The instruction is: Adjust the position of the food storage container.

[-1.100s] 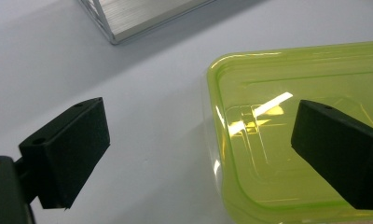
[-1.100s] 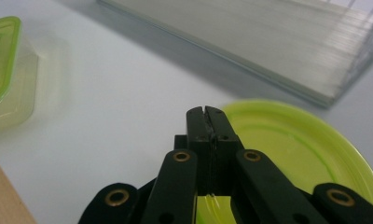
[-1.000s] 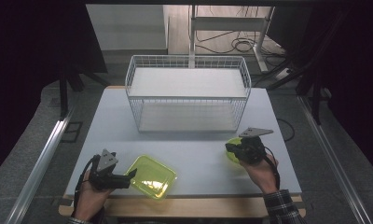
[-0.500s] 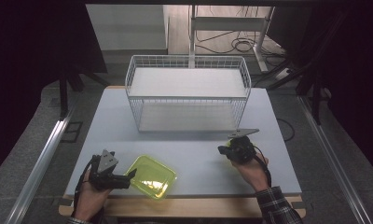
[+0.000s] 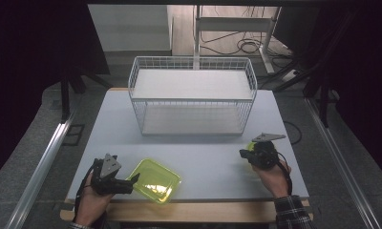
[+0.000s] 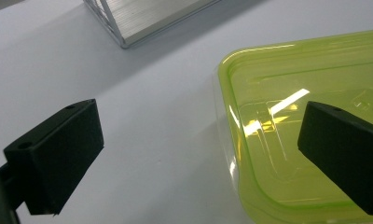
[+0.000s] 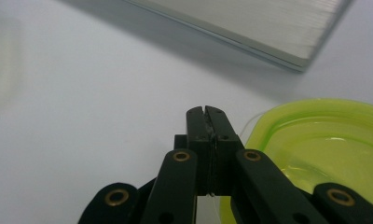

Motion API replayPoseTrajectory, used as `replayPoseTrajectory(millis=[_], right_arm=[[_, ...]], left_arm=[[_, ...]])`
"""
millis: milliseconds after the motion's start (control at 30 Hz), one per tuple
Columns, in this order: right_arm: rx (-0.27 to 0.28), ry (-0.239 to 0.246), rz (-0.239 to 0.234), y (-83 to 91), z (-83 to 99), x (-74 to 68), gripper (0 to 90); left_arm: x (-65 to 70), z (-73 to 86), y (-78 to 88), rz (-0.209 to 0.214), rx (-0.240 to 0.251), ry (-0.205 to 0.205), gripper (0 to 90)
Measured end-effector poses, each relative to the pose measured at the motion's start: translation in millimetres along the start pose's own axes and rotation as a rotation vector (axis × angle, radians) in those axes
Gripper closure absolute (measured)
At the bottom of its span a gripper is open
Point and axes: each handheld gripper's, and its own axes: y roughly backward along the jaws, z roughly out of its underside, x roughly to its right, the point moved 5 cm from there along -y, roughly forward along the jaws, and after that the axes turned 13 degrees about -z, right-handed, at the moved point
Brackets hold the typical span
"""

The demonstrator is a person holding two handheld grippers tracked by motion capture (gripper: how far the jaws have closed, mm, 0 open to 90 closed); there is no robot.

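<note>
at the near left edge of the white worktop (image 5: pixel 203 157), left gripper (image 5: pixel 134 180) held in a hand (image 5: pixel 91 205), jaws spread wide. in the left gripper view, one jaw hangs over bare worktop, the other over the inside of a clear yellow-green tray (image 6: pixel 310 140), the tray's rim lying between the two with nothing clamped. in the high view, same tray (image 5: pixel 156 180) flat near the front edge, just right of that gripper, jaw tips at its left rim.

at the near right, right gripper (image 5: pixel 242 153) held in the other hand (image 5: pixel 270 177), a checked sleeve (image 5: pixel 291 217) at the wrist, grey three-cornered plate on top. in the right gripper view, jaws (image 7: pixel 206 114) pressed fully together with a thin clear edge seemingly caught in the seam, though cannot tell for sure. just beside and under them, a second yellow-green piece (image 7: pixel 324 149), round-cornered, resting on the worktop; glimpsed as a small yellow patch (image 5: pixel 250 146) behind the gripper from above.

farther back, centred on the worktop, a white wire basket (image 5: pixel 191 98), well apart from both grippers. beyond the worktop, floor with cables (image 5: pixel 244 45) and dark curtains to either side.
</note>
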Motion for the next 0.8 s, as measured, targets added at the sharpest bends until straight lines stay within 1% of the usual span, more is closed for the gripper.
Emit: replayPoseTrajectory(millis=[67,100,167,200,233,267,300,333,367,400,433,467,533,567,633,667,700,733,767,800], right_arm=[[0.006,-0.009,0.011,2.7,1.1,3.7,88.7],[0.009,-0.012,0.016,3.5,1.4,4.1,88.7],[0.017,-0.004,0.023,4.7,0.9,2.6,88.7],[0.024,-0.003,0.019,5.0,0.2,-0.2,88.6],[0.030,0.000,0.016,4.9,-0.5,-2.2,88.6],[0.037,0.010,0.011,4.7,-1.3,-5.8,88.6],[0.037,0.010,0.011,4.7,-1.3,-5.8,88.6],[0.044,0.021,0.001,3.6,-2.0,-11.9,88.7],[0.046,0.027,-0.008,2.8,-2.1,-15.0,88.8],[0.046,0.027,-0.008,2.8,-2.1,-15.0,88.8],[0.045,0.032,-0.028,0.8,-1.2,-21.8,88.8],[0.042,0.034,-0.038,-0.4,-0.3,-25.3,88.8],[0.036,0.039,-0.059,-3.2,2.0,-31.9,88.8],[0.031,0.043,-0.068,-4.7,3.4,-34.8,88.9],[0.024,0.042,-0.093,-8.0,6.2,-41.5,88.9],[0.019,0.046,-0.103,-9.6,7.7,-44.9,88.9],[0.012,0.048,-0.114,-11.2,9.1,-48.4,88.9],[0.005,0.050,-0.128,-12.7,10.5,-52.2,88.9],[0.005,0.050,-0.128,-12.7,10.5,-52.2,88.9],[0.001,0.050,-0.139,-14.3,11.6,-55.3,88.9]], left_arm=[[-0.6,0.0,0.2,-0.002,-0.005,0.002,0.1],[-2.3,0.8,0.9,-0.007,-0.038,0.014,0.7],[-5.2,1.8,2.7,-0.012,-0.063,0.023,1.8],[-6.9,2.1,3.6,-0.014,-0.069,0.027,2.2],[-10.1,2.4,5.9,-0.003,-0.067,0.036,1.9],[-13.0,2.3,8.2,0.009,-0.055,0.053,2.2],[-13.0,2.3,8.2,0.009,-0.055,0.053,4.2],[-20.2,2.7,12.1,0.009,-0.045,0.088,7.6],[-23.8,3.4,14.1,0.001,-0.043,0.095,9.5],[-23.8,3.4,14.1,0.001,-0.043,0.095,13.7],[-29.3,6.8,16.7,0.018,-0.038,0.102,21.9],[-30.8,8.8,16.8,0.034,-0.041,0.104,30.1],[-33.8,16.4,13.3,0.069,-0.082,0.117,46.3],[-33.4,19.5,10.8,0.085,-0.104,0.112,56.1],[-31.8,24.4,5.4,0.095,-0.156,0.086,69.8],[-31.8,24.4,5.4,0.095,-0.156,0.086,76.4],[-27.4,26.9,1.2,0.126,-0.190,0.067,82.1],[-25.4,27.4,-0.4,0.137,-0.199,0.064,86.1],[-25.4,27.4,-0.4,0.137,-0.199,0.064,89.4],[-21.3,27.8,-3.1,0.163,-0.212,0.051,89.4]])
